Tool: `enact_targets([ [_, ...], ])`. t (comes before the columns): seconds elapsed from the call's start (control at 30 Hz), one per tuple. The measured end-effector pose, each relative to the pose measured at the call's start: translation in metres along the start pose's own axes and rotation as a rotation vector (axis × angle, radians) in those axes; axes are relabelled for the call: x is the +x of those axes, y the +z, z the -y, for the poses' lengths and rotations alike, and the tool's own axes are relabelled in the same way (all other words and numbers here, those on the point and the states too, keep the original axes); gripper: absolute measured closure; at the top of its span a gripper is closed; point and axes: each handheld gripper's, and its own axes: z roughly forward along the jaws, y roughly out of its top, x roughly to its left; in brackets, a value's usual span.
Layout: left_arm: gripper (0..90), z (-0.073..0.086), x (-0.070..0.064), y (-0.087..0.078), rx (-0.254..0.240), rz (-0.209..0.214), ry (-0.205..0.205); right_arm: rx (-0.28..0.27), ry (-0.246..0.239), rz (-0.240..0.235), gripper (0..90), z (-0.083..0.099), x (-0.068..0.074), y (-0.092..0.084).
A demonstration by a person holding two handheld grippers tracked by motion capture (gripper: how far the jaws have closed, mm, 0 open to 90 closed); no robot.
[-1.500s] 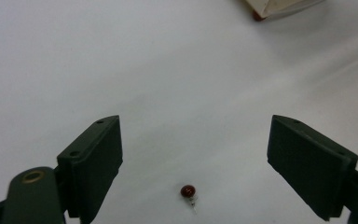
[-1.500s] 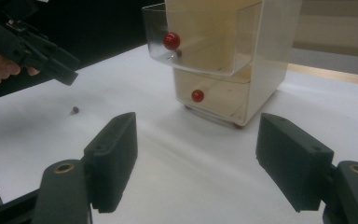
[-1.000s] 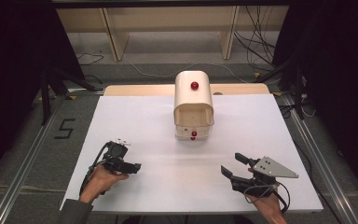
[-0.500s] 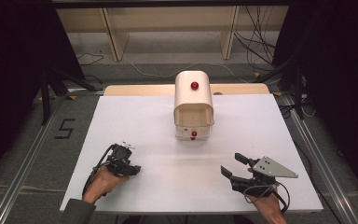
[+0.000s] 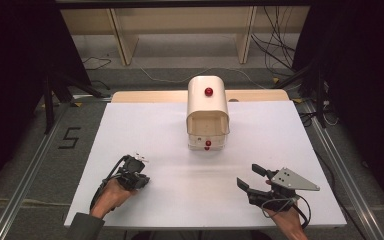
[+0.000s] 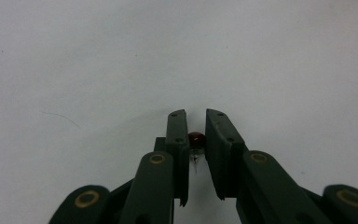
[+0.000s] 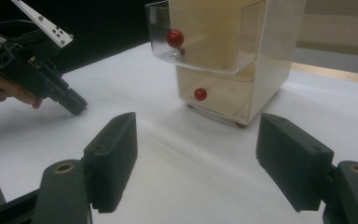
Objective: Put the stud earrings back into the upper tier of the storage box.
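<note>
Left gripper (image 6: pixel 196 122) just closed on small red bead (image 6: pixel 196 137) (against white table (image 5: pixel 170 135)); right gripper (image 7: pixel 196 158) gaping, empty.

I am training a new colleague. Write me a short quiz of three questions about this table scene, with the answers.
1. True or false: the right gripper holds something between its jaws.
2. What does the left gripper grip on the white table sheet? A: a small dark red bead. B: a white card. C: a metal spoon.
3. How many red round knobs show on the cream round-topped plastic box?

Key:
1. False; its jaws stand apart, with nothing between them.
2. A; its jaws have just been closing, with the bead between them.
3. Two, one above the other.
</note>
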Motion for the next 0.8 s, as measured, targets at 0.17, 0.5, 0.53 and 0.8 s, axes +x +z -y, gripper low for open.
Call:
enact_targets([
  [0.17, 79.6, -0.001, 0.003, -0.004, -0.041, -0.012, -0.009, -0.001, 0.002, 0.000, 29.7, 0.000, 0.000, 0.000],
  [0.5, 79.6, -0.005, 0.004, -0.017, -0.127, -0.005, -0.021, -0.005, 0.005, -0.005, 29.0, 0.000, -0.001, 0.000],
  [0.53, 79.6, -0.005, 0.004, -0.018, -0.130, -0.003, -0.019, -0.004, 0.006, -0.005, 28.7, 0.000, -0.001, 0.000],
  [0.8, 79.6, -0.009, 0.000, -0.028, -0.199, 0.031, -0.033, -0.009, 0.013, -0.007, 26.9, 0.000, -0.001, 0.000],
])
